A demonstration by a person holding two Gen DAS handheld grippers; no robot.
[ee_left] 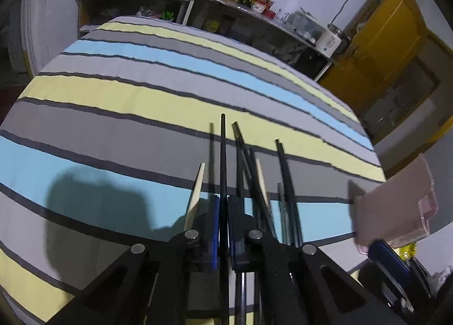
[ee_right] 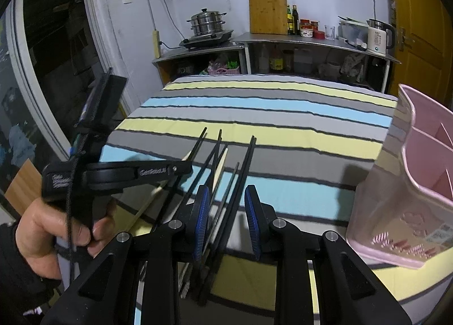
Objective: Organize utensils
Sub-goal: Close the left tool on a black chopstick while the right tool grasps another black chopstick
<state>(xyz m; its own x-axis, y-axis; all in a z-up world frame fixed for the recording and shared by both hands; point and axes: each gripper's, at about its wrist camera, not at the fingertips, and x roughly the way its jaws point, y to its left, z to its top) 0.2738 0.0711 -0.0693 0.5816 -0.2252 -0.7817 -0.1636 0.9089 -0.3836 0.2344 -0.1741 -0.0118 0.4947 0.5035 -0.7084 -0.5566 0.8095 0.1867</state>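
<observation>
We read this as the very start of the sorting: the pink utensil holder (ee_right: 419, 172) stands at the right edge of the striped bench (ee_right: 283, 115), and the compartments we can see from the right wrist view look empty. The chopsticks (ee_right: 226, 172) lie in a loose fan on the cloth just ahead of both grippers, several black ones mixed with at least 2 pale wooden ones (ee_left: 196, 192), none of them in the holder yet. The left gripper (ee_left: 223, 228) has its fingers closed tight on 1 black chopstick (ee_left: 222, 161), which runs straight out between the blue pads toward the far side of the bench; whether its tip is clear of the cloth we cannot tell. From the right wrist view we see the person's hand (ee_right: 56, 228) wrapped around that gripper's handle, low at the left. The right gripper (ee_right: 226, 211) hovers over the pile with its fingers apart, a few black sticks passing under the gap but nothing pinched. So, in our judgement, 1 stick is secured and nothing is delivered; what is left is carrying it across to the holder, dropping it into a compartment, then repeating for each remaining stick. The sticks overlap, so a neighbour could be dragged along on the lift.
</observation>
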